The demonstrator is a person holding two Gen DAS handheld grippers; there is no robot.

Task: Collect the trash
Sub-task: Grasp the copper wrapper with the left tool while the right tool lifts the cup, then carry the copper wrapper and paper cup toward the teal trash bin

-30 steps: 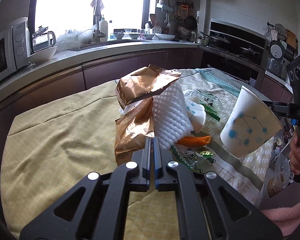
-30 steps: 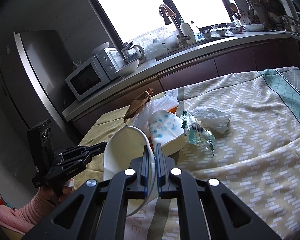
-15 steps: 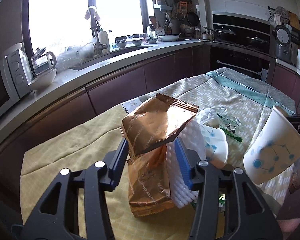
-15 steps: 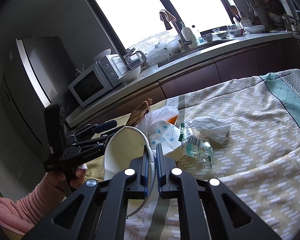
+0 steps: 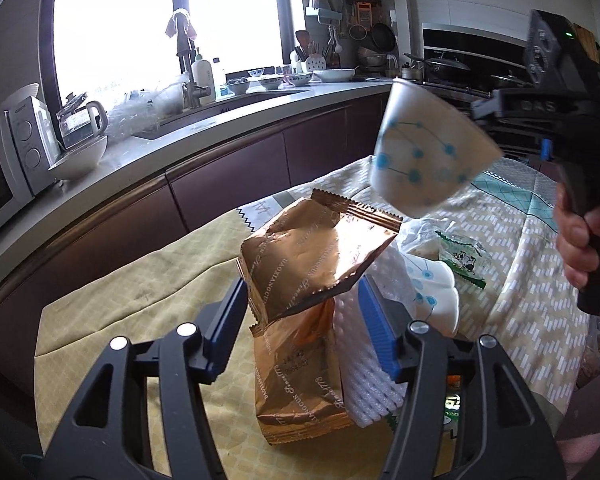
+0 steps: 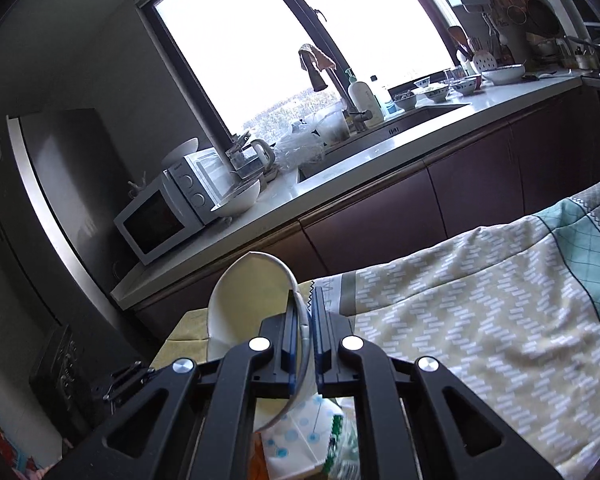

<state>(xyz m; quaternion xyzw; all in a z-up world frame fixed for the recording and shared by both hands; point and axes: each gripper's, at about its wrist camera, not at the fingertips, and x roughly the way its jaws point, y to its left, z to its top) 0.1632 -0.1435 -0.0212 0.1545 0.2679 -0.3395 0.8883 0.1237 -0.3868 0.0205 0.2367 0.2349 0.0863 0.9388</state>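
Two bronze snack bags lie stacked on the table, the upper bag [image 5: 316,256] over the lower bag [image 5: 296,364], with a white foam net [image 5: 364,380] beside them. My left gripper [image 5: 300,306] straddles all three, jaws opening; I cannot see the pads pressing on them. A white paper cup with blue dots [image 5: 424,160] hangs above the pile, my right gripper [image 5: 486,110] shut on its rim. In the right wrist view the right gripper [image 6: 304,320] pinches the cup [image 6: 248,304] wall. A crushed dotted cup [image 5: 432,288] and a green-printed wrapper [image 5: 460,256] lie just right.
The yellow and green patterned tablecloth [image 5: 120,320] covers the table. A grey counter [image 5: 148,148] with purple cabinets curves behind it, holding a microwave [image 6: 156,220], kettle and sink. A person's hand [image 5: 580,240] grips the right tool at the right edge.
My left gripper's jaws went from shut to wide apart around the bronze bags and foam net. My right gripper carried the cup up, from low at the right to above the pile.
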